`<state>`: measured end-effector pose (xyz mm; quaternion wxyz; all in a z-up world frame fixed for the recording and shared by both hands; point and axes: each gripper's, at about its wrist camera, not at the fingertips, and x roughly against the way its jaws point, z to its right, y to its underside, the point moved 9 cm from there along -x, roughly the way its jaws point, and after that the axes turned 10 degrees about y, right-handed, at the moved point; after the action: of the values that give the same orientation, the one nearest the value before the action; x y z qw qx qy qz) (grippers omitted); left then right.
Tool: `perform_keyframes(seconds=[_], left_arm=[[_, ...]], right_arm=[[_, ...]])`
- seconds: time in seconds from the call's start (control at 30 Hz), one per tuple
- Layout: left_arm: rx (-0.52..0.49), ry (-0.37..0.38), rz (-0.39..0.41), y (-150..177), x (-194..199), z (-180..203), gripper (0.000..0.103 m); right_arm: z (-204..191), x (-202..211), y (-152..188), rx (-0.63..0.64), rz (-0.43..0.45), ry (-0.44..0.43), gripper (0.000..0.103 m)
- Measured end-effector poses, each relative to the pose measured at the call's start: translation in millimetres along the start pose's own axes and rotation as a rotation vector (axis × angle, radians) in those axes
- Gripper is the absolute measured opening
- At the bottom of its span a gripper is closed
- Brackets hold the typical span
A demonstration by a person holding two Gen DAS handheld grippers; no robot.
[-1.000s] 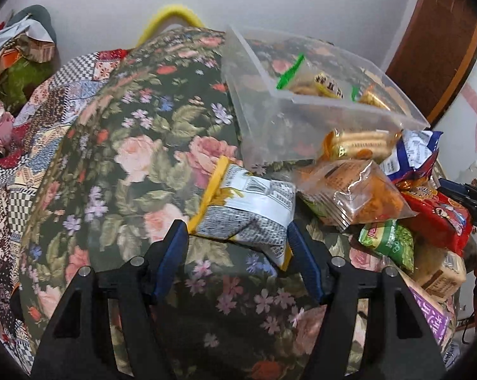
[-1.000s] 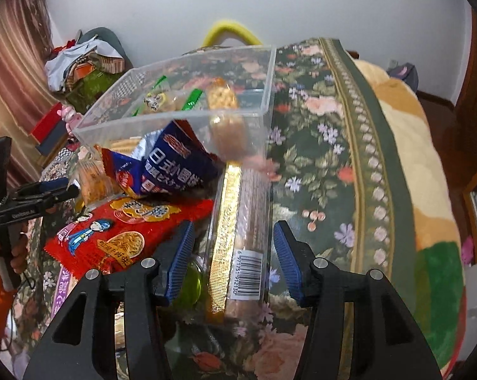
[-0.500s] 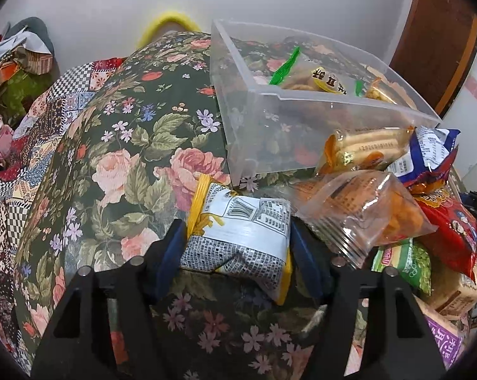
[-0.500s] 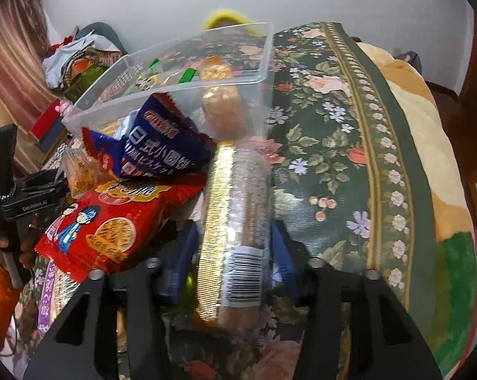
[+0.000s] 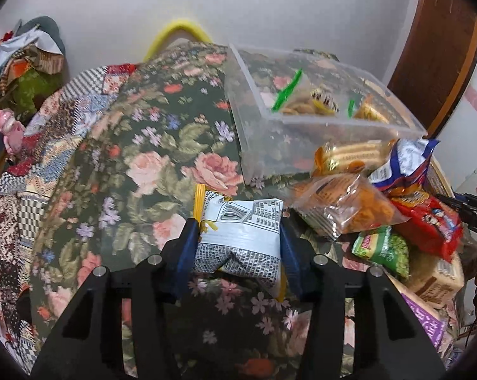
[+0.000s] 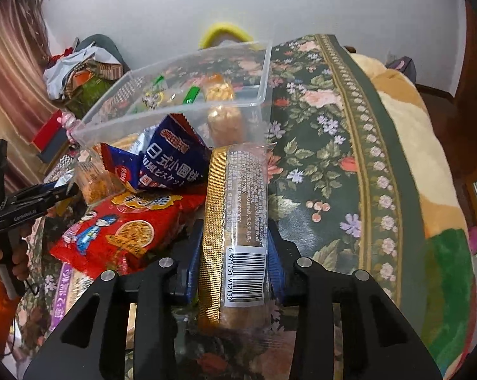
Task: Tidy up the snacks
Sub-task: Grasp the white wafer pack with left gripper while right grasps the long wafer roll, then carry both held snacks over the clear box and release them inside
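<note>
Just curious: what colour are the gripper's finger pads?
Blue, on black arms; clearest in the left wrist view, pads.

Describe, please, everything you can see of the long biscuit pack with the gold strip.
The biscuit pack is a long clear-film sleeve with a gold strip down its left side, small printed text, and a white barcode label near the close end. Pale brown biscuits show through the film. It points away from the camera toward the clear bin, its far end close to the bin wall. The right gripper is shut on its near half, blue pads pressing both sides. Its left edge meets the red snack bag.
</note>
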<state>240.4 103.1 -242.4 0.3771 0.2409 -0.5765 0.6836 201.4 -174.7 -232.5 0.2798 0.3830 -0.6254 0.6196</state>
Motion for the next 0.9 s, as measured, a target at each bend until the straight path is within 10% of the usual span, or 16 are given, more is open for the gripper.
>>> perform_keyframes(seconds=[0.9], left_arm=[[-0.051,0.086,0.215,-107,44,59,0.05]], right_arm=[[-16,47,-109,0.018,0.272,-0.023,0.033]])
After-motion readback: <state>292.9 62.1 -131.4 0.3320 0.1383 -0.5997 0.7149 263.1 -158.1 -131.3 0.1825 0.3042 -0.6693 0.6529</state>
